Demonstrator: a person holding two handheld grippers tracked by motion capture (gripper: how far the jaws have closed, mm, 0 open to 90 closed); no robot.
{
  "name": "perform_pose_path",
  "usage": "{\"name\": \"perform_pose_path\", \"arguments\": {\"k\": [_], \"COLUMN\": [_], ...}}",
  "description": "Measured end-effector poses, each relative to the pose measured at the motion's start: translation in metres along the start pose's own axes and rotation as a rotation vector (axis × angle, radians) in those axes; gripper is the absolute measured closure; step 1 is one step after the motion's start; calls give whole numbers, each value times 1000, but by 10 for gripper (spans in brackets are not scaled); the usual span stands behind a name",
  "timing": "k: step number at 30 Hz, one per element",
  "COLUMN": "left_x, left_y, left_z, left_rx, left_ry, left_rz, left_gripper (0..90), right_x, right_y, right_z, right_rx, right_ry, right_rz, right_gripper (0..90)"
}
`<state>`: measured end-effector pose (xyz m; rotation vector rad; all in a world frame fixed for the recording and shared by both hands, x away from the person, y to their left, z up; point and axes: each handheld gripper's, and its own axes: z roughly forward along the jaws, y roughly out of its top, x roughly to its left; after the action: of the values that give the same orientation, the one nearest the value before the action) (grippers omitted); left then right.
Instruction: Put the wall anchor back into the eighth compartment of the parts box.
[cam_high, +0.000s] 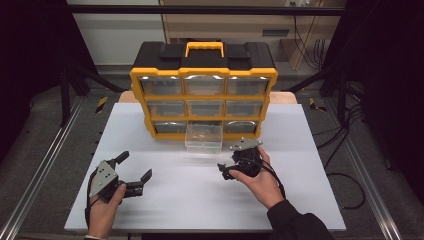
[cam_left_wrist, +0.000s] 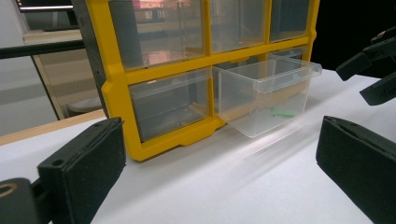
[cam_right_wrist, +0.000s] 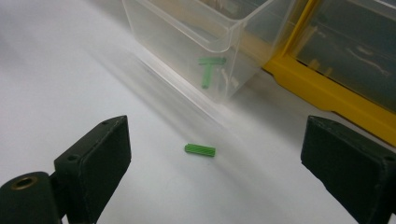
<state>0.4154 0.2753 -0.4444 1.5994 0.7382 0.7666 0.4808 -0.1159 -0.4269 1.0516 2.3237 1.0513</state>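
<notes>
Nearest the lens in the right gripper view: two black jaws spread wide, gripping nothing, with a small green plug (cam_right_wrist: 200, 150) lying flat on the white table (cam_right_wrist: 56, 70) between and a little beyond them. Right gripper (cam_high: 235, 162) held in the right hand (cam_high: 260, 180), just in front of a clear drawer (cam_high: 203, 138) pulled halfway out of the bottom middle slot of a yellow and black organizer (cam_high: 202, 82). Inside that drawer, more green plugs (cam_right_wrist: 208, 70) resting against the front wall, one crossed over another. Left gripper (cam_high: 135, 172) well off to the left on the table, held in the left hand (cam_high: 105, 200), jaws likewise wide apart and empty. Seen from the left gripper view: drawer (cam_left_wrist: 266, 95) sticking out past the yellow frame (cam_left_wrist: 116, 88), a green piece (cam_left_wrist: 282, 112) on its floor, and the right gripper's dark fingertips (cam_left_wrist: 373, 74) at the far right edge.
</notes>
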Motion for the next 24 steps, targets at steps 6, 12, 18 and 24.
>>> {"name": "perform_pose_path", "arguments": {"k": [6,12,18,24], "left_x": [0,0,0,0], "left_y": [0,0,0,0], "left_z": [0,-1,-1,0], "left_rx": [-4,-3,-8,-8], "left_ry": [5,4,5,3], "left_rz": [-5,-3,-7,-7], "left_gripper": [9,9,9,9], "right_x": [-1,0,1,2], "right_y": [-5,-9,-12,-12], "right_z": [7,13,18,23], "right_rx": [14,32,56,67], "right_ry": [7,15,24,24], "right_rz": [-6,1,-8,1], "right_gripper": [86,86,82,82]}}
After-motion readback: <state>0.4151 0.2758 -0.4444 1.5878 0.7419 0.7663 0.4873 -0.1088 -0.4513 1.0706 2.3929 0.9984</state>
